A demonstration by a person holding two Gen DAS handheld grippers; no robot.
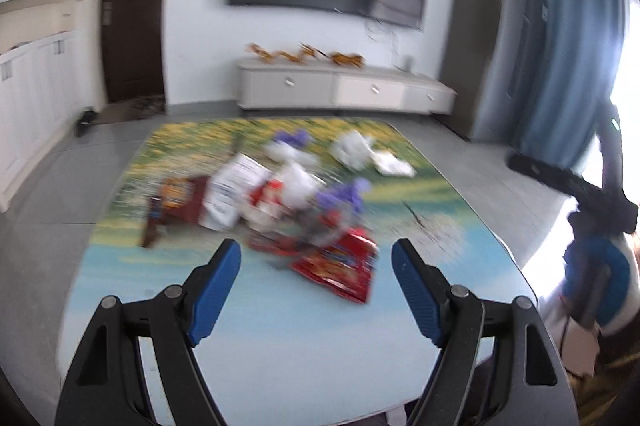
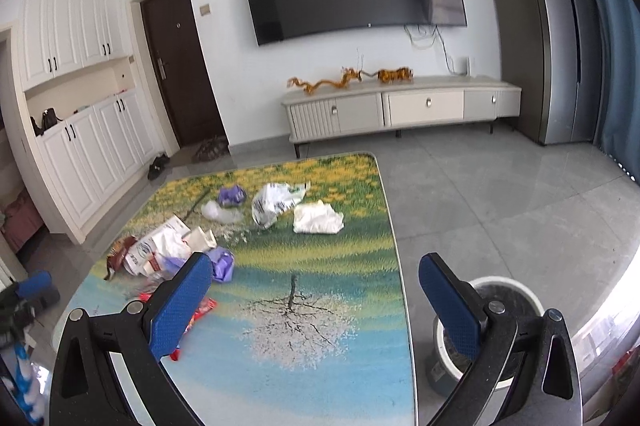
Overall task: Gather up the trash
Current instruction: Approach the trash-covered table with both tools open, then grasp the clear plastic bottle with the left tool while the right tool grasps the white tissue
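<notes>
Trash lies on a table (image 2: 320, 346) printed with a tree picture. Left of my right gripper are a red snack wrapper (image 2: 200, 310), a purple wrapper (image 2: 222, 264), white paper packaging (image 2: 168, 246) and a brown packet (image 2: 120, 250). Farther back lie a printed plastic bag (image 2: 276, 202), a white crumpled bag (image 2: 318, 218) and another purple wrapper (image 2: 232, 195). My right gripper (image 2: 316, 266) is open and empty above the near table. In the blurred left wrist view my left gripper (image 1: 316, 248) is open, just short of the red wrapper (image 1: 340, 266) and the pile (image 1: 240, 194).
A round bin (image 2: 516, 298) with a white rim and dark liner stands on the floor right of the table. Beyond the table are grey floor tiles (image 2: 480, 194), a TV cabinet (image 2: 400, 106), a door (image 2: 180, 66) and white cupboards (image 2: 80, 146). A blue curtain (image 1: 560, 46) hangs right.
</notes>
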